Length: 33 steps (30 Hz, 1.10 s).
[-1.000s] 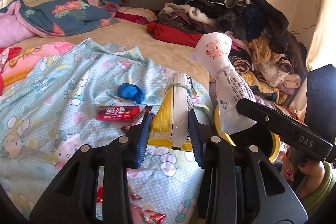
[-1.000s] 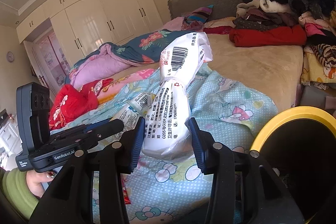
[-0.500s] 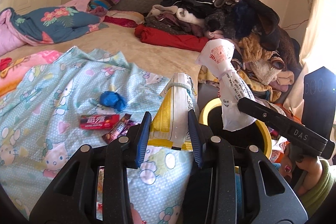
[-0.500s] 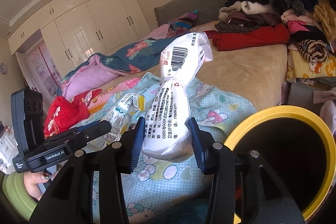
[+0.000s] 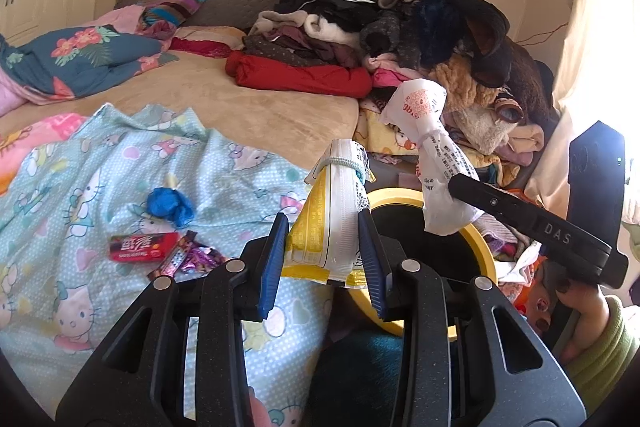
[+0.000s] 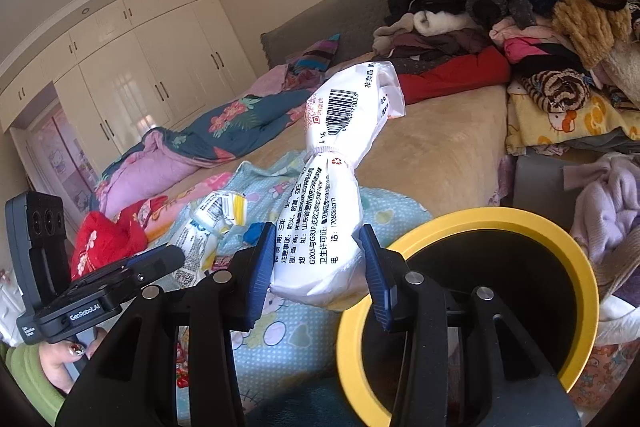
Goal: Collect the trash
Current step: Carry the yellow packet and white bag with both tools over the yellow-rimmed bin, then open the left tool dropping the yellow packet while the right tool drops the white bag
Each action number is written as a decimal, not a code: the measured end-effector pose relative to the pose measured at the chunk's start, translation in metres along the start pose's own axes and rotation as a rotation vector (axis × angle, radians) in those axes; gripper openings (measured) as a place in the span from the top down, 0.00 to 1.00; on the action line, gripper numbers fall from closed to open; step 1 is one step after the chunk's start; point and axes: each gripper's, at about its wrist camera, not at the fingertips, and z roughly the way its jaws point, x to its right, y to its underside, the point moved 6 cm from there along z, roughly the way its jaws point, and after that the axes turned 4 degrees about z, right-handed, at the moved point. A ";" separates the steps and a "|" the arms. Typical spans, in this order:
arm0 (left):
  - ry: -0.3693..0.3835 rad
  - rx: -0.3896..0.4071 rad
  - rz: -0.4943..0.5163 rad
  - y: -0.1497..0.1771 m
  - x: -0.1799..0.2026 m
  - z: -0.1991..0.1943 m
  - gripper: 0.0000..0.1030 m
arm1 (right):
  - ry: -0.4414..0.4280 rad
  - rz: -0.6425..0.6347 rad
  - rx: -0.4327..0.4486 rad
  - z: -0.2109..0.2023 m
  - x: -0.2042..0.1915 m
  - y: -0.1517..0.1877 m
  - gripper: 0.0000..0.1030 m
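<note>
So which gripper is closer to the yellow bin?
Right, I think. The right gripper holds its white packet beside the yellow bin rim; the left gripper, with its yellow packet, is farther toward the blanket.

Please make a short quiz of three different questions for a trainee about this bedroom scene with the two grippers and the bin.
1. True or false: the left gripper is shut on a yellow and white packet.
2. What does the right gripper hold? A) red wrapper B) white tied bag C) blue wad
3. Fill in: the bin has a ____ rim.

Key:
1. True.
2. B.
3. Yellow. The red wrapper and the blue wad lie on the blanket.
</note>
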 end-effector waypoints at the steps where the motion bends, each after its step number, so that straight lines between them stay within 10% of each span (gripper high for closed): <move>1: 0.003 0.000 0.003 -0.001 0.003 0.001 0.73 | 0.005 0.003 0.004 -0.001 0.003 -0.002 0.61; 33: 0.096 -0.108 0.106 0.015 0.073 0.065 0.73 | 0.199 0.068 -0.041 -0.016 0.100 0.003 0.61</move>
